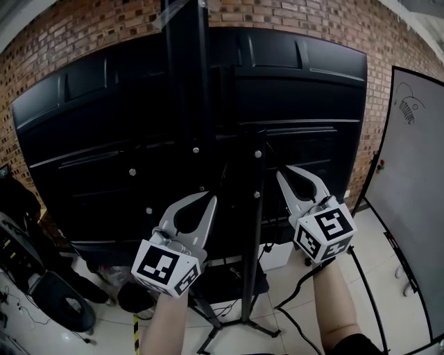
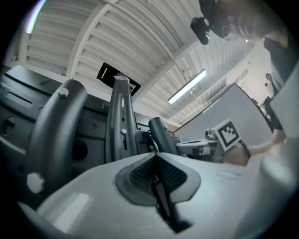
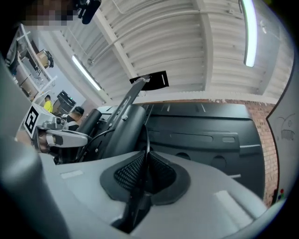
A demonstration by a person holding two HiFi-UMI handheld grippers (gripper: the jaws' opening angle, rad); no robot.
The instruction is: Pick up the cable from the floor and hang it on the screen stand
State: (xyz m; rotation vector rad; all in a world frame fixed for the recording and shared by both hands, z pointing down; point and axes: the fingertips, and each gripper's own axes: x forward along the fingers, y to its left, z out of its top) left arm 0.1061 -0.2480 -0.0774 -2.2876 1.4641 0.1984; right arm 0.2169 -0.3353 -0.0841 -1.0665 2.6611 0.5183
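The screen stand (image 1: 253,208) carries a large black screen (image 1: 104,139), seen from behind. Both grippers are raised against it. My left gripper (image 1: 210,196) sits left of the stand's post, and its pads are shut on a thin black cable (image 2: 158,186) that lies in the gap. Right of the post, my right gripper (image 1: 283,170) has the cable (image 3: 146,135) running up between its jaws, with a narrow dark gap beside it, so the pads do not press on it. From there the cable rises toward the stand's upright (image 3: 128,114). In the head view the cable is hard to make out.
A whiteboard (image 1: 409,194) stands at the right and a brick wall (image 1: 291,17) behind the screen. The stand's feet (image 1: 239,326) spread on the white tile floor. Dark bags and gear (image 1: 55,298) lie at lower left. A person's head shows above in the left gripper view.
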